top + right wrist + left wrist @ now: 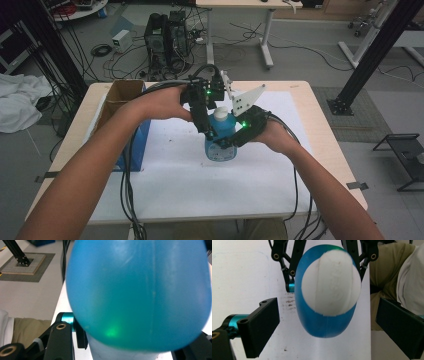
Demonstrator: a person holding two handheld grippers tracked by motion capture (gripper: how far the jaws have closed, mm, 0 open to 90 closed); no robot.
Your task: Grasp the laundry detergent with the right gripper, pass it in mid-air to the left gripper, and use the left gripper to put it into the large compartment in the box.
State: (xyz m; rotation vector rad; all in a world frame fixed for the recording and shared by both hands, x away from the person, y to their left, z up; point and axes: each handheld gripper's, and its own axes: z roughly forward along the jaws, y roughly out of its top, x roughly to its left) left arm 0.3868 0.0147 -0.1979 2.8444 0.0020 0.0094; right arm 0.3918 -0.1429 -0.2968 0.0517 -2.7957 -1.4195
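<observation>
My right gripper [226, 141] clamps the blue bottle [220, 145] around its body; my left gripper [327, 322] hangs wide open directly above the white cap [331, 283]. Smooth plastic, likely slippery; grip the cap.

High view above the tabletop [165, 195] looking forward and down, left gripper view straight down onto blue bottle [325, 322], right gripper view pressed close against its side, all sharing the bottle

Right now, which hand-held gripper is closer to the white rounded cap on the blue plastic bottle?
Left. The left hand-held gripper hangs right above the white rounded cap, jaws open either side of it. The right hand-held gripper grips the blue plastic bottle lower down, around its body.
</observation>
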